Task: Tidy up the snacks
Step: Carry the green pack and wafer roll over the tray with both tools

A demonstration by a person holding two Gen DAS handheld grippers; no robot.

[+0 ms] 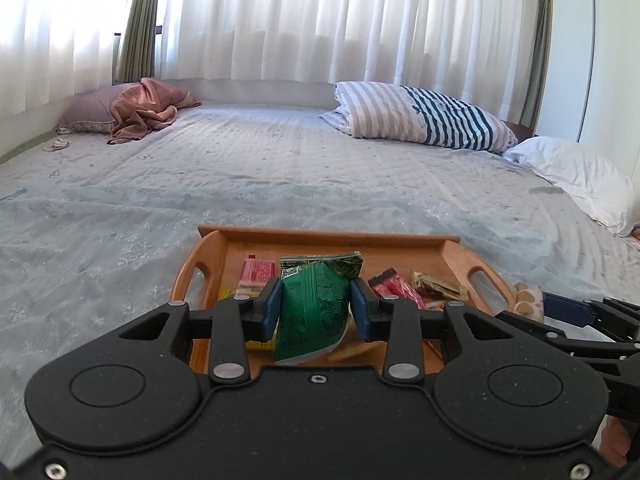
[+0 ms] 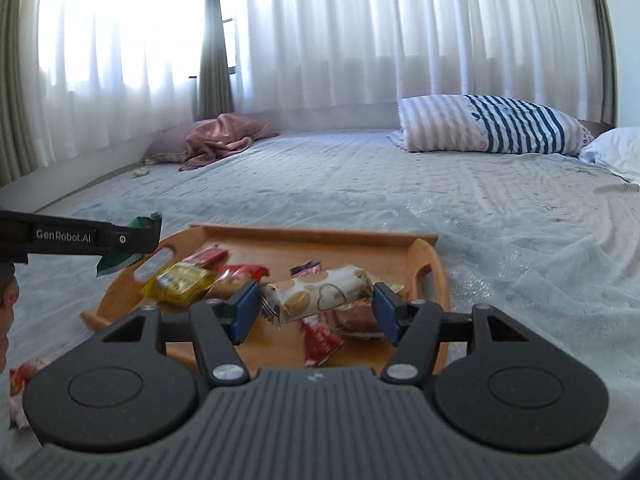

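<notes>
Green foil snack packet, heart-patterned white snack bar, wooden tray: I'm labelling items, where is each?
Green foil snack packet [image 1: 312, 312], left wrist view, packet's middle.
Heart-patterned white snack bar [image 2: 320, 294], right wrist view, wrapper's middle.
Wooden tray [image 2: 320, 236], right wrist view, far rim.

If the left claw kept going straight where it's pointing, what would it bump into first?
Probably the wooden tray and the snacks lying in it. The left claw, shut on a green packet, points slightly downward over the tray. The pink wrapper sits just ahead, though depth is hard to judge.

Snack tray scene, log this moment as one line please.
left gripper: holding green packet | right gripper: holding heart-print bar | both over wooden tray
</notes>
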